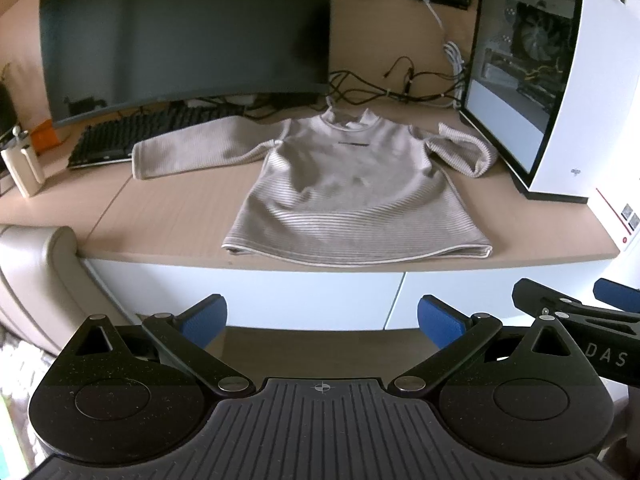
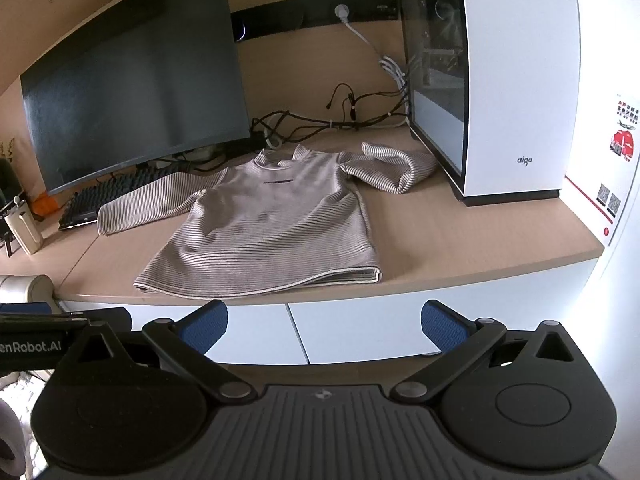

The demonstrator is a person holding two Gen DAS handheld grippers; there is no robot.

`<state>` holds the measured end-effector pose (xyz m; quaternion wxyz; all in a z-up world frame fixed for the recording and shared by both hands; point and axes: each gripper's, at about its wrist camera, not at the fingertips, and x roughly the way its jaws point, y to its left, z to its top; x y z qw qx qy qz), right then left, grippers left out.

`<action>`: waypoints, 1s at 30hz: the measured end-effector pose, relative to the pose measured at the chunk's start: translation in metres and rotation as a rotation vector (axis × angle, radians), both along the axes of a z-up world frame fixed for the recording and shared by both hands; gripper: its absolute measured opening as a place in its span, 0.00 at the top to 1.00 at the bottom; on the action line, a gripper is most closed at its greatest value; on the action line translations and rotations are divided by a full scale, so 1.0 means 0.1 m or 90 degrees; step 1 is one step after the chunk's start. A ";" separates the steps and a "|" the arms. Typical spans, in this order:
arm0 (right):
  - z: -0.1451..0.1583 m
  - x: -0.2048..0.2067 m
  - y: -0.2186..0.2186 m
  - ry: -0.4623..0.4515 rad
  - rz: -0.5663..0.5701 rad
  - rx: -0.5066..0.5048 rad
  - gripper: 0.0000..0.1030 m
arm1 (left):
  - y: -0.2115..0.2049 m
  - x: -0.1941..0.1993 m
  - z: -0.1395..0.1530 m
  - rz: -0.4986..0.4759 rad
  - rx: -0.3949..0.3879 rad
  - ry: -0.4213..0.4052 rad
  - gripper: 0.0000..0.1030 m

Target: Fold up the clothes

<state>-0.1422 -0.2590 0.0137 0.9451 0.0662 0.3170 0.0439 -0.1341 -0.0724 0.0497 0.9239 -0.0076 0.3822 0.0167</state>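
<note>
The striped sweater [image 1: 340,184] lies flat at the centre of the frame on the wooden surface [image 1: 500,224], hem at the near edge, one sleeve stretched toward the keyboard [image 1: 132,136] at left, the other bunched at right beside the white computer case [image 1: 560,80]. A dark monitor [image 1: 184,36] fills the upper left, with cables [image 1: 400,84] trailing behind the collar. Low in the frame, the left tool [image 1: 322,320] hangs spread and empty, short of the surface; the right tool [image 2: 324,324] is likewise spread, holding nothing.
</note>
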 end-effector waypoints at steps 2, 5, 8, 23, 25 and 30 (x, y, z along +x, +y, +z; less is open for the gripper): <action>0.00 0.00 0.00 -0.001 0.001 0.001 0.00 | 0.00 0.01 0.00 0.001 0.000 0.001 0.00; 0.00 0.00 0.00 -0.001 0.004 0.002 0.00 | 0.01 0.01 0.00 0.003 0.001 0.003 0.00; 0.00 0.01 0.01 0.000 0.005 0.002 0.00 | 0.03 0.01 -0.01 0.004 0.000 0.005 0.00; -0.01 0.06 0.06 0.009 0.014 0.002 0.00 | 0.11 0.05 -0.04 0.009 -0.003 0.016 0.00; -0.01 0.08 0.06 0.011 0.015 0.002 0.00 | 0.12 0.07 -0.04 0.009 -0.003 0.018 0.00; -0.03 0.14 0.07 0.016 0.018 0.001 0.00 | 0.13 0.12 -0.06 0.011 -0.002 0.023 0.00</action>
